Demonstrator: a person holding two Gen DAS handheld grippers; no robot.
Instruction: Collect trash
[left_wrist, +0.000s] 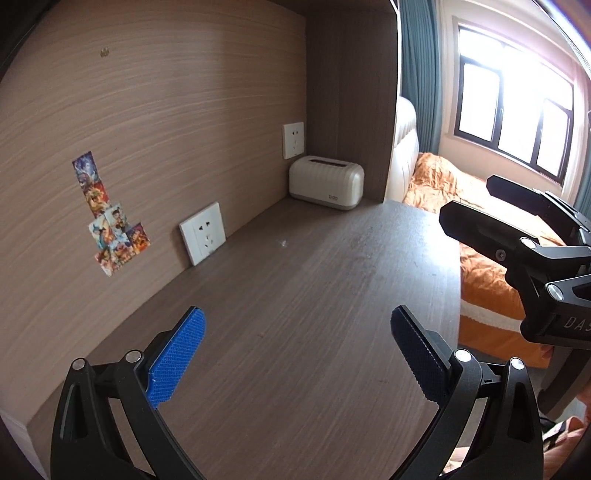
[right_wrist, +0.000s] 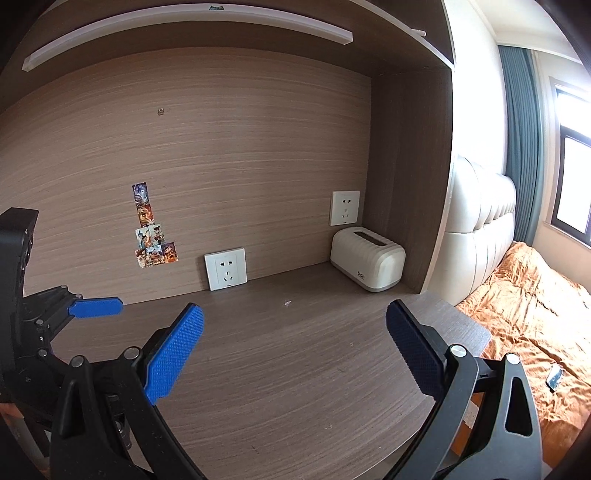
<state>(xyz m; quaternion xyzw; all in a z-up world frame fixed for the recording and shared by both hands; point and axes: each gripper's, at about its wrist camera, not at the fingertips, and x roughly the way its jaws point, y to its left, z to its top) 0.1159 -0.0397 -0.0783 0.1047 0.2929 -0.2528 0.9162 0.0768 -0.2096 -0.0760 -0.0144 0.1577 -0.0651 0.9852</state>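
Desk alcove beside a bedroom window.
I see a dark wood worktop (right_wrist: 295, 369), lighter wood-grain back panel (right_wrist: 240, 147) with two white sockets (right_wrist: 225, 268), a padded cream headboard (right_wrist: 480, 221), an orange bedspread (right_wrist: 535, 314), teal curtains (right_wrist: 521, 147), and glaring daylight through a dark-framed window (left_wrist: 513, 107).

Desk: I see a dark wood-grain desk (right_wrist: 295, 369) set in an alcove.
Back right corner: a cream tissue box (right_wrist: 367, 259) stands on it.
Middle: a tiny white scrap (right_wrist: 287, 303) lies alone, well apart from the box.
Elsewhere: a few faint specks.
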